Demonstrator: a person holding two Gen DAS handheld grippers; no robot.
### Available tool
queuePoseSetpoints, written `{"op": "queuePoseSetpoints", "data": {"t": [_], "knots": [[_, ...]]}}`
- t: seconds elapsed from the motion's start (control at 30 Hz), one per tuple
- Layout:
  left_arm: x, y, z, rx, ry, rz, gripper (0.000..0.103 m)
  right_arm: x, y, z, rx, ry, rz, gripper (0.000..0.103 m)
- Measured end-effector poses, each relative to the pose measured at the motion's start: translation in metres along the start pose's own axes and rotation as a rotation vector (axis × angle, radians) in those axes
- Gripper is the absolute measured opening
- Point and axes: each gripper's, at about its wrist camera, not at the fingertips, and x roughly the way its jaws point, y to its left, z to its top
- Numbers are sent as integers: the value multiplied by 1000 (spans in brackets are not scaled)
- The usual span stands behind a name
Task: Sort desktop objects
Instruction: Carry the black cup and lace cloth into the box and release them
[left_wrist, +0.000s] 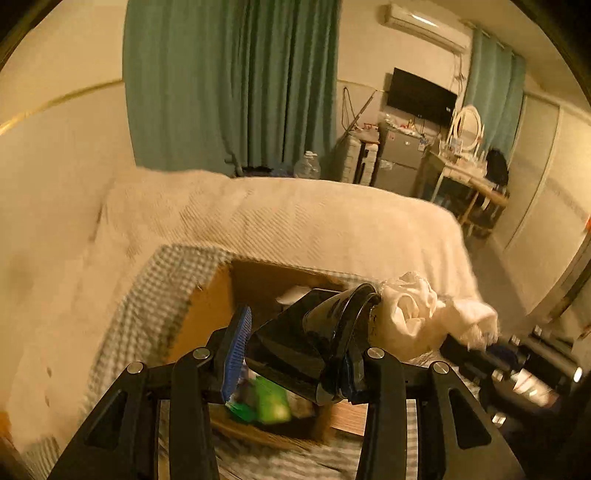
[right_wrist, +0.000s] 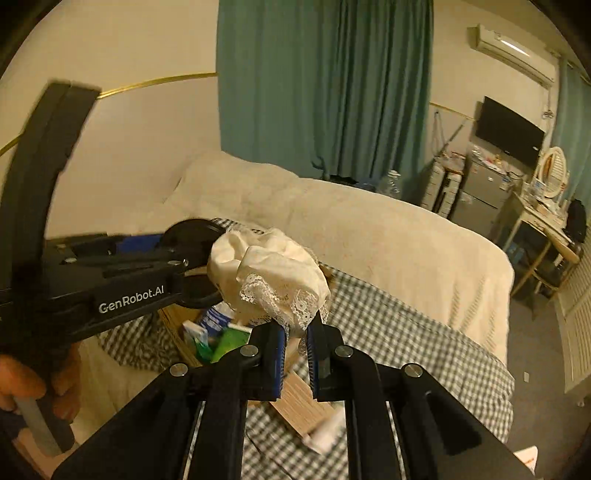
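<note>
My left gripper (left_wrist: 293, 363) is shut on a glossy black cup-like container (left_wrist: 317, 332), held up above an open cardboard box (left_wrist: 207, 306). A white lace-edged cloth (left_wrist: 417, 314) bulges out of the container's mouth. In the right wrist view my right gripper (right_wrist: 297, 332) is shut on the lace hem of that cloth (right_wrist: 273, 273). The left gripper (right_wrist: 177, 258) reaches in from the left with the container (right_wrist: 192, 232) in its grip, and a hand (right_wrist: 22, 380) holds its handle. Both grippers hang above the box (right_wrist: 173, 317).
Green and blue packets (right_wrist: 221, 339) lie in the box. A checked cloth (right_wrist: 406, 332) covers the surface under it, with a wooden board (right_wrist: 299, 402) and a small white tube (right_wrist: 325, 435). A white-covered bed (right_wrist: 369, 229) lies behind; curtains, a fridge and a dressing table stand far off.
</note>
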Motion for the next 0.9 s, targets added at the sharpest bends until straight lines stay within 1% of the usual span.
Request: {"op": "queuePoseSetpoints", "data": {"t": [0.07,0.13,0.2,0.3,0.37,0.4,0.43,0.47,0.5,0.53,0.57,0.6,0.7,0.73,0.83,0.9], "knots": [[23,14,-4,-17,35,-5,43,20,4,6,-1,20,10,9],[53,29,-10,-62,104,1,43,45,7,8,-7,48,22,9],[75,38,-15,-73,143,15,43,71,10,6,-21,82,34,9],[94,46,-21,-24,146,44,43,109,12,-4,-23,144,63,9],[103,48,-22,26,142,70,46,123,7,-10,-11,167,84,9],[108,48,-23,43,152,78,51,131,5,-12,-6,177,92,10],[112,48,-24,59,167,88,59,138,3,-15,-4,187,93,10],[115,48,-28,67,175,101,65,141,1,-16,-4,194,89,14],[114,45,-32,69,171,108,74,146,-1,-17,-1,197,89,23],[113,45,-33,70,162,109,77,147,-3,-18,6,196,93,32],[111,45,-34,69,154,103,79,147,-2,-19,17,191,98,35],[110,44,-35,71,153,99,82,145,-5,-21,30,185,104,37],[106,36,-34,87,164,118,82,138,-14,-23,70,167,110,37],[102,33,-34,88,161,120,82,134,-16,-23,78,158,107,39],[86,19,-34,81,149,92,82,118,-25,-29,92,143,90,46],[76,9,-35,77,148,67,82,106,-32,-35,99,143,79,46]]}}
